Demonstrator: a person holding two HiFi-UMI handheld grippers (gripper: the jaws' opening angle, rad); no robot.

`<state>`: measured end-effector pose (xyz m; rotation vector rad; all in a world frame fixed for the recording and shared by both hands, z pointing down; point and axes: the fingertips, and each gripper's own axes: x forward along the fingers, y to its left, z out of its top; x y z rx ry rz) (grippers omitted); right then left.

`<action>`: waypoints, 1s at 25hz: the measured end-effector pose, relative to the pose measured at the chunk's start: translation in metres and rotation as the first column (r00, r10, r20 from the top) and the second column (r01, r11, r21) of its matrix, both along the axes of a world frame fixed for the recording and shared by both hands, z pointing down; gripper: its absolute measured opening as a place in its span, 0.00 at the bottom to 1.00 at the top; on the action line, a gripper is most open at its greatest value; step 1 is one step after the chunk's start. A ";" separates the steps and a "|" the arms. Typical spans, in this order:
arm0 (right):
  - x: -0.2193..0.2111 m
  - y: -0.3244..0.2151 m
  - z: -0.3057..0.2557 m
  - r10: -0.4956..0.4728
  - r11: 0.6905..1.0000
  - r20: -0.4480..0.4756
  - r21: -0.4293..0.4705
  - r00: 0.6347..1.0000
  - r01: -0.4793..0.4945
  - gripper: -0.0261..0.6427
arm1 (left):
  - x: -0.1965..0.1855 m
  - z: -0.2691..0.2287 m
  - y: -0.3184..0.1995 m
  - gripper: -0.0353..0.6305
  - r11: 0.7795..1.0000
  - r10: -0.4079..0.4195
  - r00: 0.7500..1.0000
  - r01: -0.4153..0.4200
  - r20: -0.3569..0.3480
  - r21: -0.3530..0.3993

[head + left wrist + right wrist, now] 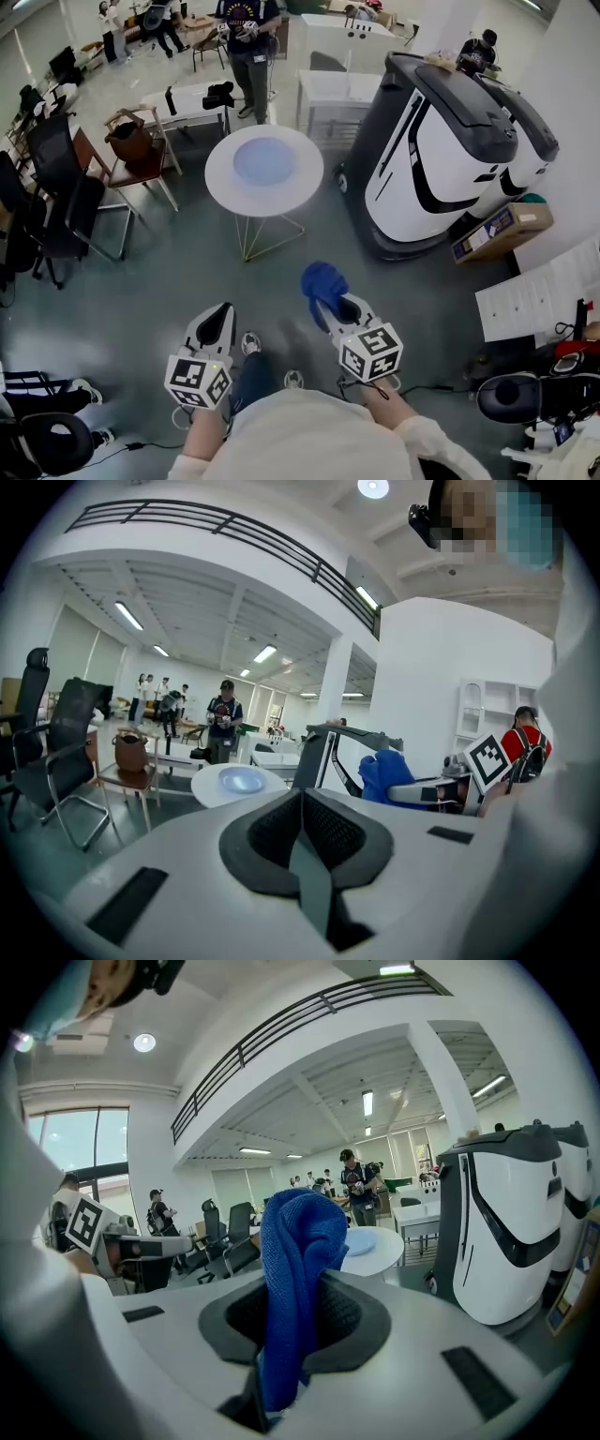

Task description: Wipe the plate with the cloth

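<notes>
The right tool (330,305) is shut on the blue cloth (321,278), which sticks up out of it. The left tool (222,317) is shut tight and holds nothing. The plate (263,160) sits in the middle of the round counter (220,176), well ahead of both tools. Nothing holds the plate down, so a hard wipe may push it off. The cloth may slip out if it drags.

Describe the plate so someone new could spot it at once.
Left of the big white-and-grey machines stands a round white table on thin wire legs. The plate lies at its middle: a pale blue disc, the only thing on that tabletop.
</notes>
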<state>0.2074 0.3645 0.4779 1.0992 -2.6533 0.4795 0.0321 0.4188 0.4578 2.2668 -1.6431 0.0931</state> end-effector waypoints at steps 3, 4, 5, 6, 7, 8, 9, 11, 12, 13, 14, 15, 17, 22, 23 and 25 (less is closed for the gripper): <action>-0.012 -0.016 0.003 0.019 1.000 0.002 -0.007 1.000 -0.019 0.17 | -0.016 0.004 -0.019 0.10 1.000 0.005 1.000 -0.005 -0.011 -0.007; -0.017 -0.023 0.002 0.026 1.000 0.001 -0.008 1.000 -0.026 0.17 | -0.022 0.004 -0.027 0.10 1.000 0.010 1.000 -0.010 -0.015 -0.007; -0.021 -0.030 0.001 0.033 0.999 0.000 -0.007 0.999 -0.033 0.17 | -0.028 0.003 -0.036 0.10 1.000 0.017 1.000 -0.017 -0.020 -0.006; -0.026 -0.039 -0.001 0.042 0.999 -0.001 -0.006 0.999 -0.042 0.17 | -0.033 0.001 -0.046 0.10 1.000 0.027 0.999 -0.027 -0.023 -0.004; -0.032 -0.047 -0.003 0.052 0.999 -0.002 -0.004 0.999 -0.052 0.17 | -0.039 -0.001 -0.056 0.10 0.999 0.039 0.999 -0.039 -0.025 -0.001; -0.038 -0.056 -0.005 0.063 0.998 -0.001 -0.004 0.998 -0.063 0.17 | -0.045 -0.002 -0.066 0.10 0.999 0.052 0.998 -0.052 -0.026 0.001; -0.044 -0.064 -0.006 0.075 0.997 0.000 -0.004 0.997 -0.075 0.17 | -0.050 -0.003 -0.076 0.10 0.998 0.065 0.997 -0.065 -0.028 0.003; -0.057 -0.079 -0.007 0.097 0.995 -0.002 -0.004 0.995 -0.097 0.17 | -0.062 -0.005 -0.096 0.10 0.996 0.093 0.995 -0.093 -0.034 0.005; -0.064 -0.086 -0.008 0.108 0.994 -0.003 -0.003 0.994 -0.108 0.17 | -0.068 -0.005 -0.105 0.10 0.994 0.107 0.994 -0.107 -0.036 0.006; -0.070 -0.093 -0.009 0.118 0.993 -0.004 -0.002 0.993 -0.118 0.17 | -0.074 -0.005 -0.114 0.10 0.993 0.120 0.992 -0.120 -0.036 0.006; -0.076 -0.100 -0.009 0.128 0.992 -0.005 0.000 0.992 -0.128 0.17 | -0.080 -0.006 -0.123 0.10 0.991 0.131 0.991 -0.131 -0.036 0.007; -0.081 -0.106 -0.010 0.139 0.990 -0.006 0.001 0.990 -0.139 0.17 | -0.085 -0.006 -0.131 0.10 0.990 0.142 0.989 -0.142 -0.037 0.008; -0.088 -0.117 -0.010 0.160 0.987 -0.010 0.002 0.987 -0.160 0.17 | -0.094 -0.005 -0.146 0.10 0.987 0.160 0.986 -0.159 -0.039 0.009; -0.103 -0.138 -0.008 0.206 0.979 -0.011 -0.001 0.978 -0.206 0.17 | -0.113 0.003 -0.178 0.10 0.981 0.192 0.980 -0.192 -0.046 -0.005; -0.105 -0.143 -0.008 0.212 0.977 -0.015 -0.003 0.977 -0.212 0.17 | -0.115 0.004 -0.184 0.10 0.980 0.196 0.979 -0.197 -0.051 -0.009; -0.105 -0.152 -0.009 0.224 0.975 -0.019 -0.005 0.974 -0.224 0.17 | -0.116 0.004 -0.195 0.10 0.978 0.206 0.977 -0.207 -0.059 -0.014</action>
